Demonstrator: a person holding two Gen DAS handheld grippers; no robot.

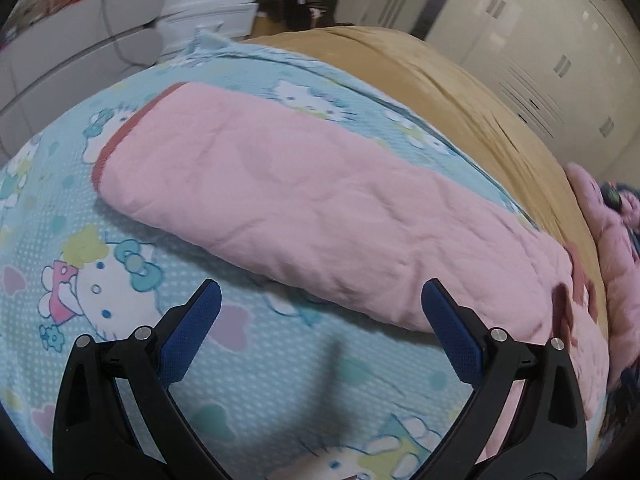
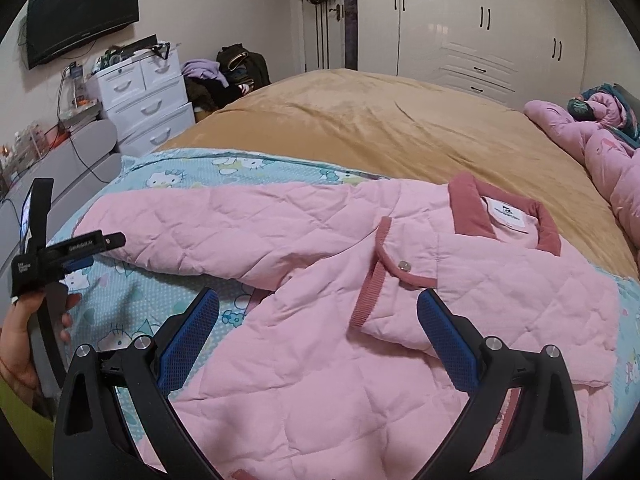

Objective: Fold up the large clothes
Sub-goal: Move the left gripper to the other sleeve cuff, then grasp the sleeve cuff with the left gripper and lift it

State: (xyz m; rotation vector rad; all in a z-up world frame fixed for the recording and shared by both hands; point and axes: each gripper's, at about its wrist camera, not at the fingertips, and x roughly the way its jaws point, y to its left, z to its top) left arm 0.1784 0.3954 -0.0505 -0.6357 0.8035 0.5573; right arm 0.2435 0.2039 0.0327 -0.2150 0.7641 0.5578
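— Though bulky, probably light and floppy: pink quilted padded jacket (image 2: 320, 320) with dusty-rose ribbed collar, spread flat on the cartoon-cat print blue blanket (image 1: 120, 280) over the tan bed (image 2: 360, 128).

— Best pinched at the ribbed cuff (image 1: 108, 148) or a hem edge; puffy, non-slippery. Left tongs (image 1: 320, 304) and right tongs (image 2: 318, 312) both released, empty.

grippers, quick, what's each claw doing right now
Left claw: open, holding nothing, above the pink quilted jacket's sleeve.
Right claw: open, holding nothing, above the jacket front.
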